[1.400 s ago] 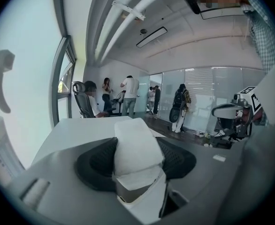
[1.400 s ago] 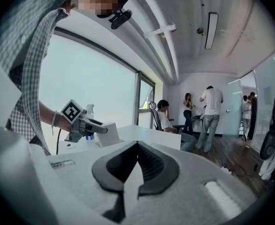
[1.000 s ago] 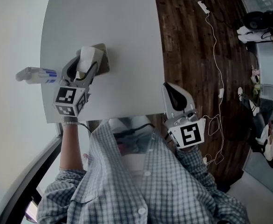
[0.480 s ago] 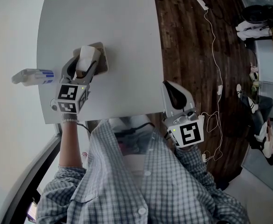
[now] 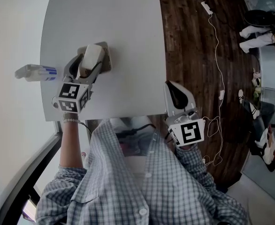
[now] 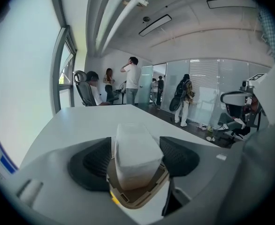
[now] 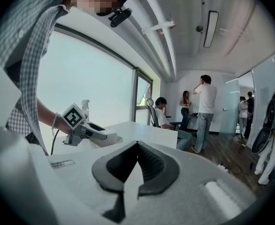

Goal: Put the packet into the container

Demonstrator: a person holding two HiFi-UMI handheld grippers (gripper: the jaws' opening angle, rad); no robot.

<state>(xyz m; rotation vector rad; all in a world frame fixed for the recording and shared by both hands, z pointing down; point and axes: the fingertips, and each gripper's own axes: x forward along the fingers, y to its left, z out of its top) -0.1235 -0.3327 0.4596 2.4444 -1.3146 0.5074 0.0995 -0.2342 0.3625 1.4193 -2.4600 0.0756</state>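
A white packet (image 5: 92,55) stands on end in a shallow tan container (image 5: 106,59) on the grey table (image 5: 123,27). My left gripper (image 5: 87,63) reaches over the container's near side with the packet (image 6: 133,149) between its fingers. Its jaws have just been opening: the dark pads (image 6: 180,156) now stand off the packet, so the gripper is open. The container (image 6: 138,197) shows under the packet. My right gripper (image 5: 177,93) hangs off the table's right edge, over the floor, jaws shut and empty (image 7: 136,167).
A spray bottle (image 5: 34,72) lies at the table's left edge, close to my left gripper. White cables (image 5: 217,55) run across the dark wooden floor on the right. Several people stand and sit by the glass wall (image 6: 128,81) beyond the table.
The left jaws have spread wider and no longer press the packet, which now rests in the container. The right gripper has not moved.
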